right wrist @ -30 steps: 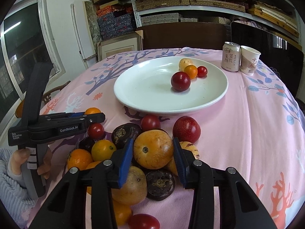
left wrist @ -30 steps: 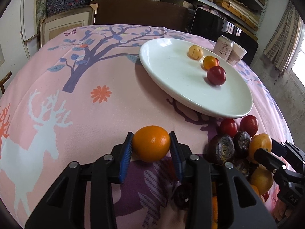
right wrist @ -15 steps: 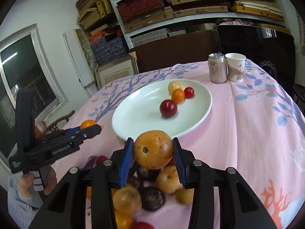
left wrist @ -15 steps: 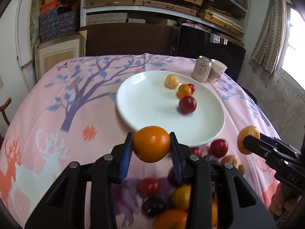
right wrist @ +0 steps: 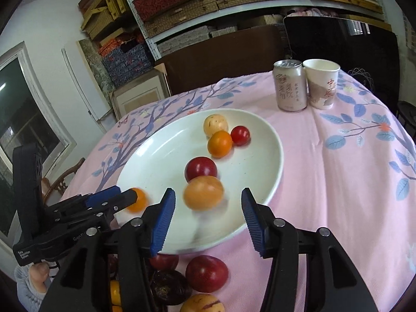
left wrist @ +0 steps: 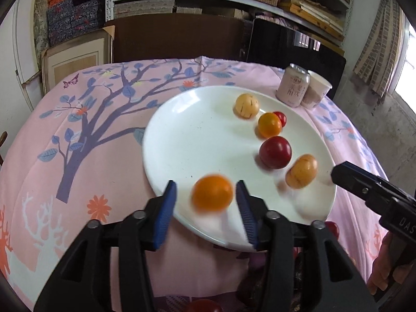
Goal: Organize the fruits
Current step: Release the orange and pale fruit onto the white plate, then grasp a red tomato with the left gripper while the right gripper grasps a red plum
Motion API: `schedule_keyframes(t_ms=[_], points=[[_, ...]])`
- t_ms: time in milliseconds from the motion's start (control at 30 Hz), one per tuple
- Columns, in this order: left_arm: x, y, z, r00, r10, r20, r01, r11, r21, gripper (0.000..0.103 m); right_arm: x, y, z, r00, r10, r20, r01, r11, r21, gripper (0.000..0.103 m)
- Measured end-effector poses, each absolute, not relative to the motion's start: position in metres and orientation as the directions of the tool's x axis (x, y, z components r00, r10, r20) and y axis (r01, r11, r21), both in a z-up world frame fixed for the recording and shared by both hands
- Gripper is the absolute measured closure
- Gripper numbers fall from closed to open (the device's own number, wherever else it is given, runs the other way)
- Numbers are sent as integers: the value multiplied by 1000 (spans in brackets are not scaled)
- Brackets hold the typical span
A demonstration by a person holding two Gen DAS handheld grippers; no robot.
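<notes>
A white plate (left wrist: 197, 140) lies on the pink tablecloth and holds several fruits. My left gripper (left wrist: 206, 202) is open over the plate's near rim; a blurred orange (left wrist: 212, 193) sits free between its blue pads. My right gripper (right wrist: 205, 217) is open over the plate's near edge (right wrist: 273, 182); a yellow-orange striped fruit (right wrist: 203, 192) lies blurred between its pads, against a dark red plum (right wrist: 200, 169). That striped fruit also shows in the left wrist view (left wrist: 301, 170), next to the plum (left wrist: 275, 152). The orange shows beside the left gripper in the right wrist view (right wrist: 136, 199).
A pile of dark, red and yellow fruits (right wrist: 205, 273) lies on the cloth in front of the plate. A drink can (right wrist: 289, 88) and a paper cup (right wrist: 322, 85) stand behind the plate. A pale fruit (right wrist: 215, 125), a small orange (right wrist: 219, 143) and a cherry tomato (right wrist: 240, 135) sit at the plate's far side.
Both grippers moved forward over the plate and opened. The orange dropped from the left gripper and the striped fruit from the right gripper onto the plate.
</notes>
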State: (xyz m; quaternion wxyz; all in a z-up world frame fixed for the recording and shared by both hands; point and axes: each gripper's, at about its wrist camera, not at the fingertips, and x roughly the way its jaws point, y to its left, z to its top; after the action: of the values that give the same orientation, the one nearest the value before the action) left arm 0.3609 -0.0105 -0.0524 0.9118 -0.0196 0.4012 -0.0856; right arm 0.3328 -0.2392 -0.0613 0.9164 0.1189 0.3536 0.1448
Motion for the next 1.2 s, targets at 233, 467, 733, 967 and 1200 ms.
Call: schedule_keyframes(t_ms=[233, 467, 733, 967, 1200], points=[[326, 2, -33, 731, -131, -669, 115, 991, -69, 29, 302, -252, -54, 760, 303, -575, -153, 943, 295, 38], [273, 34, -50, 705, -102, -702, 76, 995, -68, 28, 263, -278, -67, 765, 284, -578, -85, 934, 347, 29], [241, 37, -65, 673, -154, -724, 112, 988, -106, 25, 249, -298, -68, 780, 300, -549, -48, 904, 425, 24], [246, 16, -75, 665, -115, -738, 154, 988, -15, 25, 250, -294, -66, 772, 314, -553, -63, 903, 425, 23], [259, 13, -85, 614, -172, -770, 197, 978, -61, 59, 250, -288, -66, 762, 317, -564, -72, 908, 413, 23]])
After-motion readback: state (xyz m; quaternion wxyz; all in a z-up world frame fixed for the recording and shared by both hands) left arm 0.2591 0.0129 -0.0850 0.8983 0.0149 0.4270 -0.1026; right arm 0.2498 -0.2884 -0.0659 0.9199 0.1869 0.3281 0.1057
